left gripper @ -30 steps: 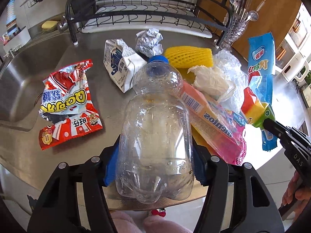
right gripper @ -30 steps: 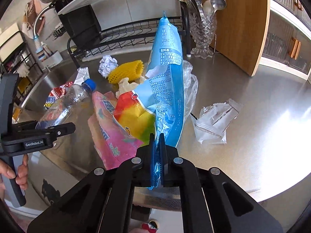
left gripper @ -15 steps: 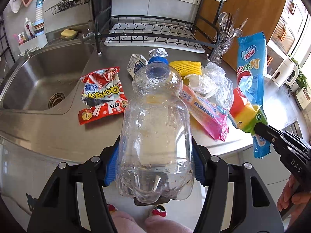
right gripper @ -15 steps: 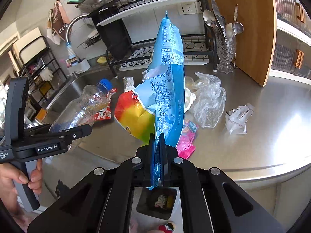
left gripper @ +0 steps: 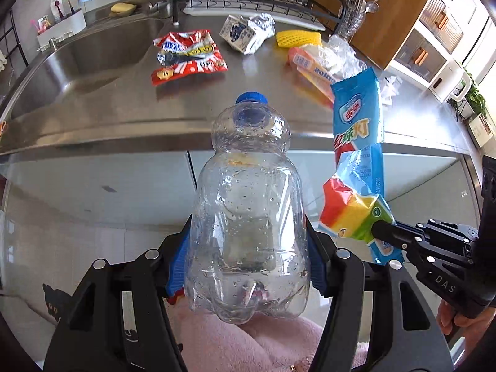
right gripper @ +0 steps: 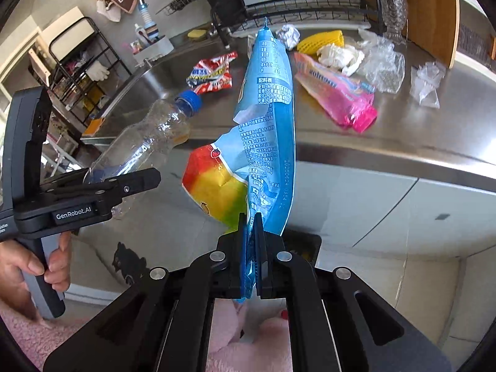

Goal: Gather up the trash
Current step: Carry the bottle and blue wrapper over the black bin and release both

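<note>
The left tongs (left gripper: 248, 266) are clenched on a clear plastic bottle (left gripper: 248, 214) with a blue cap, their blue pads pressed against its lower sides; the bottle points cap-first toward the steel worktop (left gripper: 124, 114) and is held out in front of its edge, over the pale cabinet fronts rather than over the surface; the right tongs (right gripper: 251, 248) are closed tight on the bottom of a blue ice-lolly wrapper (right gripper: 266, 114), which stands up from the grip with a red, yellow and green panel folded out to its left; in the left wrist view this wrapper hangs just to the right of the bottle, apart from it; on the worktop lie a red and white snack packet (left gripper: 186, 55), a crumpled milk carton (left gripper: 241, 32), a ball of foil (right gripper: 287, 35), a yellow foam fruit net (left gripper: 298, 37), a pink candy bag (right gripper: 334, 93), a white tissue wad (right gripper: 339, 55) and clear plastic bags (right gripper: 384, 68); a sink (left gripper: 93, 52) sits at the left end; a person's hand (right gripper: 34, 266) grips the left handle.
</note>
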